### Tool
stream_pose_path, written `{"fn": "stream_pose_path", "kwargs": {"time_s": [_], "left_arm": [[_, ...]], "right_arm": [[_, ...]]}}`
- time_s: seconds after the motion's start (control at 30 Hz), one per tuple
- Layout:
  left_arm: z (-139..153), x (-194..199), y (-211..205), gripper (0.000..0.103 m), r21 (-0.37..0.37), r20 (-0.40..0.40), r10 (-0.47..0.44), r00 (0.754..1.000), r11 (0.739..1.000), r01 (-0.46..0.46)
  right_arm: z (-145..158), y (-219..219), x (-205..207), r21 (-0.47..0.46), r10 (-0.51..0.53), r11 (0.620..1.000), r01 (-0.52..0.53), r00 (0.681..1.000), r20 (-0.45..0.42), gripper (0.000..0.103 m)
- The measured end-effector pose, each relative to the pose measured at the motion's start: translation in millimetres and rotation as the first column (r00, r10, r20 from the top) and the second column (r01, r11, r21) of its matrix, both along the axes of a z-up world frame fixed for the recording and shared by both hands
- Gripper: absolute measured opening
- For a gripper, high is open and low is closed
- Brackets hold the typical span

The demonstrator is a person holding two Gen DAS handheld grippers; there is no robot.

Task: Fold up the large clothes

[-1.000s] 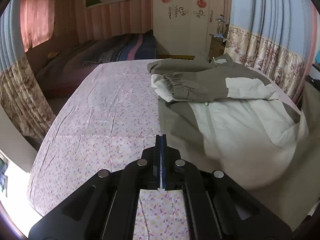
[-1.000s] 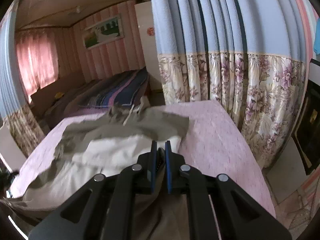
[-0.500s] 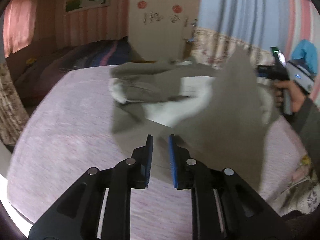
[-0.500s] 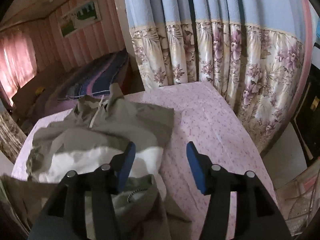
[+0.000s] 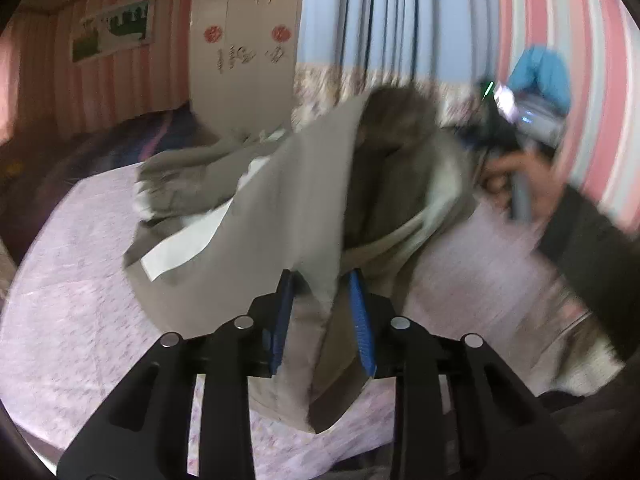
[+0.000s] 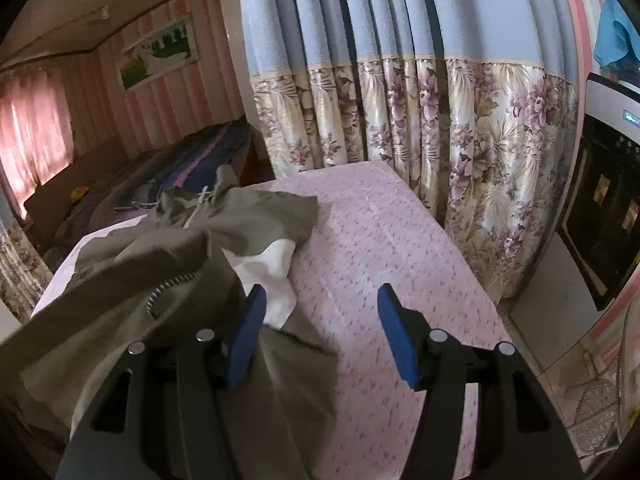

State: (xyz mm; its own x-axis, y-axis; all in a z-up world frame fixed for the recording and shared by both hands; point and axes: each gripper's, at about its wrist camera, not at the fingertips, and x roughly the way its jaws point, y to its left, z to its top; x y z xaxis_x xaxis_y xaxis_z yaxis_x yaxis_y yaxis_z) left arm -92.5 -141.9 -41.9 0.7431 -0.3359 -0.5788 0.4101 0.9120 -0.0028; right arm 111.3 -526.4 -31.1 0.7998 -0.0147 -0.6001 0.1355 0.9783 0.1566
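Left wrist view: the left gripper (image 5: pixel 322 316) has just been opening its jaws, and a fold of the olive-and-white jacket (image 5: pixel 304 200) hangs loose between the blue pads without being pinched. The jacket lies bunched on the pink floral bedsheet (image 5: pixel 72 300), heaped toward one o'clock. At three o'clock the person's right hand (image 5: pixel 516 184) grips its tool handle. In the right wrist view the right gripper (image 6: pixel 320 334) stands wide apart with nothing between the pads, having just opened further; the jacket (image 6: pixel 168 264) spreads at nine o'clock, its zipper (image 6: pixel 170 286) showing.
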Motion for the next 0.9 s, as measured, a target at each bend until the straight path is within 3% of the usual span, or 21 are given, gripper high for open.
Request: {"fn": "stream_pose_path", "kwargs": {"time_s": [0.1,0.17,0.2,0.23,0.27,0.3,0.47,0.63,0.9], "left_arm": [[-16.5,0.9,-5.4,0.036,0.108,0.006,0.091,0.996,0.990,-0.091],[-21.0,11.6,6.7,0.036,0.096,-0.016,0.163,0.987,0.982,-0.161],[-20.9,14.8,13.7,0.030,0.082,-0.019,0.196,0.980,0.978,-0.194],[-20.5,18.5,21.0,0.014,0.071,-0.021,0.224,0.974,0.972,-0.222],[-19.3,22.1,28.5,0.009,0.060,-0.019,0.242,0.970,0.969,-0.241],[-16.8,23.6,33.5,0.004,0.047,-0.011,0.250,0.968,0.967,-0.249],[6.2,38.3,50.8,0.003,0.007,0.018,0.230,0.973,0.973,-0.230],[23.7,58.3,54.9,0.003,-0.003,0.022,0.211,0.977,0.977,-0.211],[15.1,71.9,57.7,0.003,-0.002,-0.009,0.217,0.976,0.976,-0.217]], "right_arm": [[1.0,5.6,-10.9,0.003,0.020,1.000,-0.020,1.000,0.012,0.059],[2.9,8.5,-16.3,0.010,0.032,0.999,-0.032,0.999,0.023,0.059],[4.6,10.5,-20.5,0.016,0.039,0.999,-0.039,0.999,0.029,0.059],[5.7,12.0,-23.5,0.022,0.043,0.999,-0.044,0.998,0.034,0.059],[7.2,13.5,-27.0,0.032,0.057,0.998,-0.058,0.998,0.042,0.059],[8.4,15.5,-30.8,0.034,0.068,0.997,-0.070,0.996,0.049,0.059],[12.8,28.7,-44.2,-0.021,0.142,0.990,-0.141,0.988,0.065,0.059],[9.4,11.1,-73.9,0.049,0.169,0.984,-0.173,0.983,0.072,0.063],[8.2,-11.0,-128.2,0.049,0.132,0.990,-0.133,0.991,0.024,0.064]]}}
